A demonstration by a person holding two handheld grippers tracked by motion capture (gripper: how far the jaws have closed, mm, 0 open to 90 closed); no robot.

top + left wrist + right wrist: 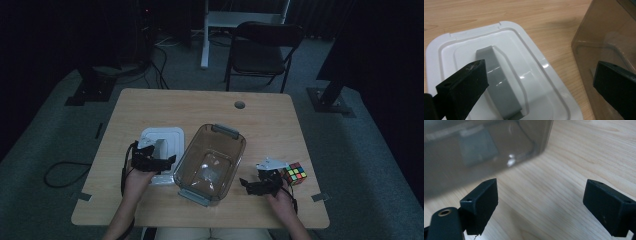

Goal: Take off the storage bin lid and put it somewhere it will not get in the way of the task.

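Looking down from the high view, the left gripper [159, 159] hovers over the white lid [163, 150], which lies flat left of the empty bin [227, 136]; the right gripper [256, 181] waits near the cube [295, 173]. Nothing is packed or closed yet, I judge. Left gripper view: jaws spread wide above the lid's grey handle [499, 85], bin wall close at right. Right gripper view: jaws spread over bare table [574, 152], with free room.
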